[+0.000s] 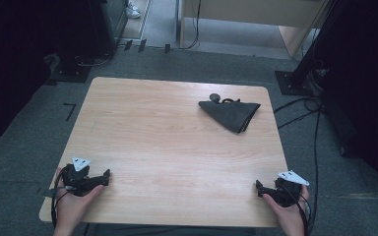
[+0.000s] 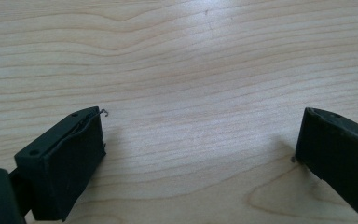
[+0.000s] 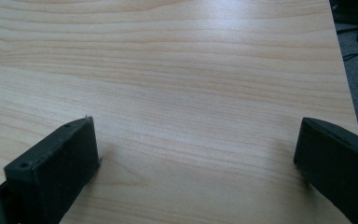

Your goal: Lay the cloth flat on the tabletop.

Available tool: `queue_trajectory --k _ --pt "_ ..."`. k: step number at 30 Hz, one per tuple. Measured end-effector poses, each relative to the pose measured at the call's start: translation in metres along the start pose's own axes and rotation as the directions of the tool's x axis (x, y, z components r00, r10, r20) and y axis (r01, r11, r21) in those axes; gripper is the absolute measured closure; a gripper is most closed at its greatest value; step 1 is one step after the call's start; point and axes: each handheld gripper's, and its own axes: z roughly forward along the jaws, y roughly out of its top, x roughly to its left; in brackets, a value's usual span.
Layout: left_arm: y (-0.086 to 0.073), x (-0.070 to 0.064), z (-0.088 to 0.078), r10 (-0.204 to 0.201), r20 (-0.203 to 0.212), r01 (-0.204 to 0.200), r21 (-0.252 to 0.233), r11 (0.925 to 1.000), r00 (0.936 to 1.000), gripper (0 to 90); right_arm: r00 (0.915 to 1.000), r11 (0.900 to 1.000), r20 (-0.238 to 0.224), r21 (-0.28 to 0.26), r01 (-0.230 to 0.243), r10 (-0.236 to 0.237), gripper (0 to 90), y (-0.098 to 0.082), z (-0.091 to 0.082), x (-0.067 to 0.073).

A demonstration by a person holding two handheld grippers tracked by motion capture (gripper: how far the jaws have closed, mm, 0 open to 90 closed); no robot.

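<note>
A dark grey cloth, folded into a triangle, lies on the far right part of the wooden table. A small dark round thing sits just behind it. My left gripper rests in a hand at the near left corner, far from the cloth. Its jaws stand wide apart in the left gripper view, with bare wood between them. At the near right corner a hand holds my right gripper. It is open too, with nothing between its black fingers.
Grey carpet surrounds the table. Black stand bases sit on the floor at the back left and back right. Cables trail along the floor past the table's right edge. A light wooden unit stands behind.
</note>
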Motion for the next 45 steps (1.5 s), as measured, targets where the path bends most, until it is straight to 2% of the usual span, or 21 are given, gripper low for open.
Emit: queue_trajectory --k 2,3,4,6,8,9,11,23,24,25,27,33,42,45 --pt "0.000 0.000 0.000 0.000 -0.001 0.000 0.001 1.0000 1.0000 0.7 0.9999 1.000 -0.013 0.014 0.010 -0.010 0.8 0.001 -0.001 -0.001" --pt "0.001 0.000 0.001 0.002 -0.001 -0.002 0.001 1.0000 1.0000 0.8 0.9999 1.000 -0.013 0.023 0.003 -0.002 5.1 0.002 -0.003 -0.001" --pt "0.001 -0.001 0.001 0.000 -0.001 0.000 0.000 1.0000 1.0000 0.7 0.9997 1.000 -0.020 0.015 -0.011 0.011 7.9 0.002 -0.005 -0.002" --pt "0.001 -0.001 0.001 0.001 0.000 -0.001 0.001 1.0000 1.0000 0.8 0.9983 0.999 -0.044 0.002 -0.039 0.039 8.0 0.005 -0.005 -0.003" --pt "0.001 -0.001 0.001 0.001 0.000 -0.001 0.001 1.0000 1.0000 0.7 0.9978 0.999 -0.047 -0.006 -0.047 0.047 7.9 0.007 -0.005 -0.001" --pt "0.001 -0.001 0.001 0.001 -0.001 -0.001 0.001 1.0000 1.0000 0.7 0.9975 0.999 -0.056 -0.014 -0.045 0.044 7.9 0.010 -0.005 0.000" --pt "0.001 -0.001 0.001 0.003 0.000 -0.003 0.002 1.0000 1.0000 0.7 0.9990 0.999 -0.040 -0.039 -0.018 0.017 7.9 0.020 -0.006 0.008" --pt "0.001 -0.001 0.001 0.002 0.000 -0.002 0.001 1.0000 1.0000 0.7 0.9968 0.992 -0.072 -0.121 0.026 -0.035 8.3 0.077 -0.002 0.034" --pt "0.001 -0.001 0.001 0.002 0.000 -0.002 0.001 1.0000 1.0000 0.8 0.9968 0.992 -0.072 -0.121 0.026 -0.035 8.3 0.077 -0.002 0.034" --pt "0.001 -0.001 0.001 0.002 0.000 -0.002 0.001 1.0000 1.0000 0.8 0.9961 0.991 -0.076 -0.128 0.036 -0.046 8.6 0.087 0.002 0.040" --pt "0.001 -0.001 0.001 0.002 0.000 -0.002 0.001 1.0000 1.0000 0.8 0.9955 0.991 -0.079 -0.129 0.042 -0.052 8.6 0.091 0.004 0.043" --pt "0.001 -0.001 0.001 0.003 0.000 -0.003 0.001 1.0000 1.0000 0.8 0.9912 0.987 -0.084 -0.134 0.090 -0.102 8.6 0.119 0.023 0.065" --pt "0.001 -0.001 0.001 0.006 0.002 -0.006 0.001 1.0000 1.0000 0.8 0.9881 0.983 -0.075 -0.134 0.123 -0.134 9.0 0.148 0.043 0.081" --pt "0.001 -0.001 0.001 0.006 0.002 -0.006 0.001 1.0000 1.0000 0.8 0.9887 0.985 -0.078 -0.127 0.117 -0.128 9.0 0.156 0.051 0.082"
